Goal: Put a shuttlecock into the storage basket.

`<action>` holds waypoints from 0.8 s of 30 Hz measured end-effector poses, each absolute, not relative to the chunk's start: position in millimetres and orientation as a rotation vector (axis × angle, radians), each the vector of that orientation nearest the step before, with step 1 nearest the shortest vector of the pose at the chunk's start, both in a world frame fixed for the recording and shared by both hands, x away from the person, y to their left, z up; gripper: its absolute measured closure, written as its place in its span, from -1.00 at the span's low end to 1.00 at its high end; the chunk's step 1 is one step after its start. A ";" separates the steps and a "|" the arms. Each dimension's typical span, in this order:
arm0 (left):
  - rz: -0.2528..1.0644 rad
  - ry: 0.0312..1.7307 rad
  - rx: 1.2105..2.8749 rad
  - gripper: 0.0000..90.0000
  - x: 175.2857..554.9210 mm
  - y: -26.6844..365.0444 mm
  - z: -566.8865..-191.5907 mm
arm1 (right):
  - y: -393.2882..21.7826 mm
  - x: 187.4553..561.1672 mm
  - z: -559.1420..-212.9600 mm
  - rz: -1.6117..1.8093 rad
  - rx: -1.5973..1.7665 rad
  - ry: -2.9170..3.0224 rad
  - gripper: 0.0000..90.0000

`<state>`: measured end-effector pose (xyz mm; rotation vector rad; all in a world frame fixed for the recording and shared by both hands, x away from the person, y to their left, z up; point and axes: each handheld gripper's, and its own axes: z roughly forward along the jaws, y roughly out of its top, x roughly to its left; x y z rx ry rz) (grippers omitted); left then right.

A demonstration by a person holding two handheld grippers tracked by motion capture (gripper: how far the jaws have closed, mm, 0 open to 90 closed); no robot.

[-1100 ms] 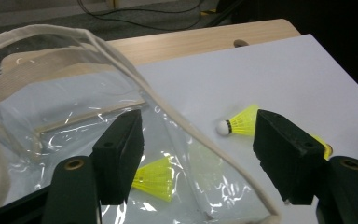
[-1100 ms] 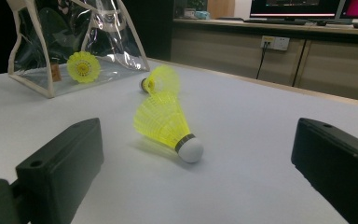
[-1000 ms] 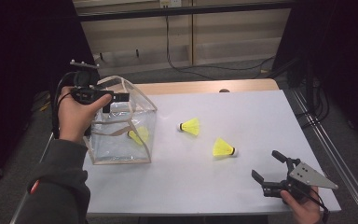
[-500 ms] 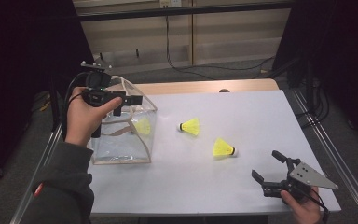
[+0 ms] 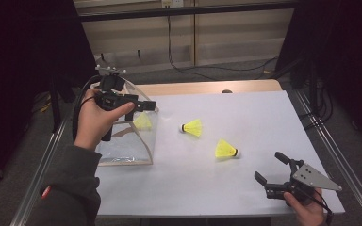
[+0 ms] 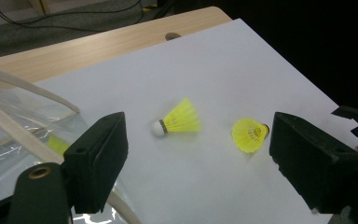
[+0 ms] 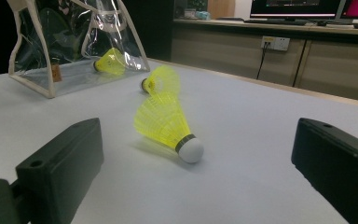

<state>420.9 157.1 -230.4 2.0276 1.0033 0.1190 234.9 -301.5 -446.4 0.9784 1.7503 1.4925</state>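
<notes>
Three shuttlecocks: all yellow, one inside the clear bag (image 5: pixel 125 141), two loose on the white table (image 5: pixel 245 188).
Bagged shuttlecock (image 5: pixel 143 121): lies in the bag's right part, seen through the clear wall.
Middle shuttlecock (image 5: pixel 192 127): on its side on the table, white cork toward the bag, just right of it.
Near shuttlecock (image 5: pixel 226 149): on its side, cork pointing right, between the middle one and the right gripper.
Left gripper (image 5: pixel 146 104): held over the bag's top edge; jaws spread wide, have just been opening, nothing between them.
Right gripper (image 5: pixel 271 168): rests low at the table's near right corner, jaws spread apart and empty, aimed at the near shuttlecock.
</notes>
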 end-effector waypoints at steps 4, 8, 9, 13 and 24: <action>0.106 0.984 2.035 -0.62 419.6 151.8 -233.7 | -301.4 234.9 -446.4 1.493 0.981 1.750 -0.96; 0.094 0.971 2.031 -0.66 418.7 146.6 -236.5 | -301.4 234.9 -446.4 1.493 0.981 1.750 -0.96; 0.091 0.967 2.031 -0.67 418.5 145.1 -237.2 | -301.4 234.9 -446.3 1.493 0.981 1.750 -0.96; 0.082 0.953 2.034 -0.70 417.7 141.5 -239.5 | -301.5 234.9 -446.3 1.493 0.981 1.751 -0.96; 0.069 0.933 2.038 -0.79 414.6 130.2 -250.6 | -301.6 234.7 -446.1 1.495 0.979 1.751 -0.96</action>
